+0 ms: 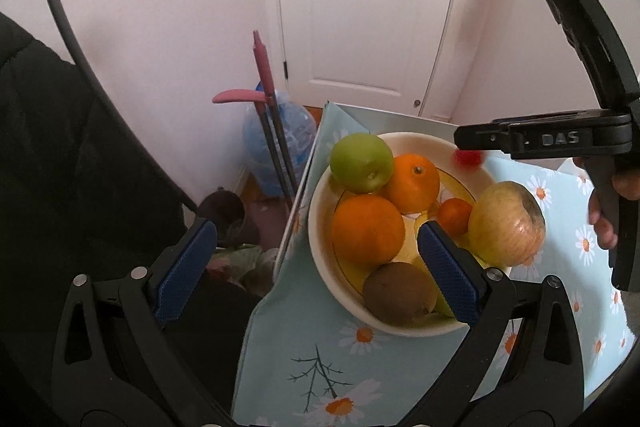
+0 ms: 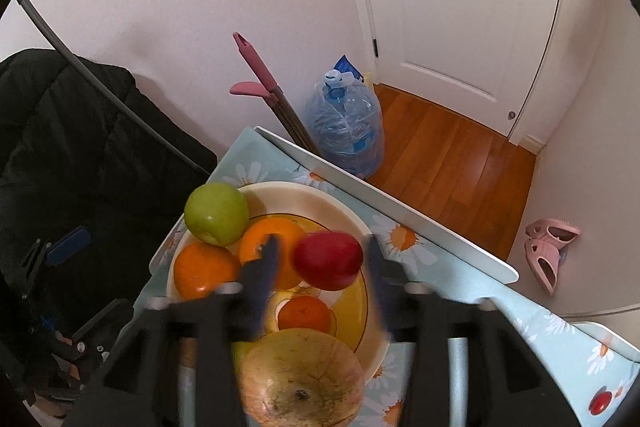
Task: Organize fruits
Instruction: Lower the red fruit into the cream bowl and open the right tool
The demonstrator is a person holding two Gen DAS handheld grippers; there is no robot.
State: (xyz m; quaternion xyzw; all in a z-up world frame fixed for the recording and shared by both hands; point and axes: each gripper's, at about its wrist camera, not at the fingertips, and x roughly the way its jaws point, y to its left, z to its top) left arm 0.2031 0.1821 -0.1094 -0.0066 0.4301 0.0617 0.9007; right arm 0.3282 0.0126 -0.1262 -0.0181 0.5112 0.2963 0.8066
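Hovering above a cream bowl point(image 2: 344, 211) of fruit, the right gripper point(image 2: 320, 259) has its two fingers spread apart, with a red apple point(image 2: 328, 259) between them. The fingers are blurred, and I cannot tell whether either one touches the apple, which sits over the far side of the bowl, beside an orange point(image 2: 276, 247).

Just left of that gripper's left finger point(image 2: 264, 267) are a second orange point(image 2: 204, 271) and, farther ahead, a green apple point(image 2: 216, 213) perched on the bowl's rim. Below and between the fingers lies a small tangerine point(image 2: 304, 313), and closest to the camera a large yellowish apple point(image 2: 302, 379) fills the near edge of the bowl.

The left gripper point(image 1: 316, 263) is also spread wide with nothing between its blue pads point(image 1: 184, 267). Its left finger hangs off the table's edge over a dark coat point(image 1: 60, 147), while its right finger reaches over the bowl's near rim point(image 1: 400, 327), next to a brown kiwi point(image 1: 400, 293). From this side the red apple point(image 1: 468, 159) shows only as a small blur beyond the bowl's far rim, under the black body of the right gripper point(image 1: 520, 141).

The bowl stands on a pale blue tablecloth point(image 2: 520, 311) printed with daisies. Ahead of both tools, past the table's far edge, stand a blue water jug point(image 2: 348, 131), pink-handled mop poles point(image 2: 260, 79) and a white door point(image 2: 452, 7).
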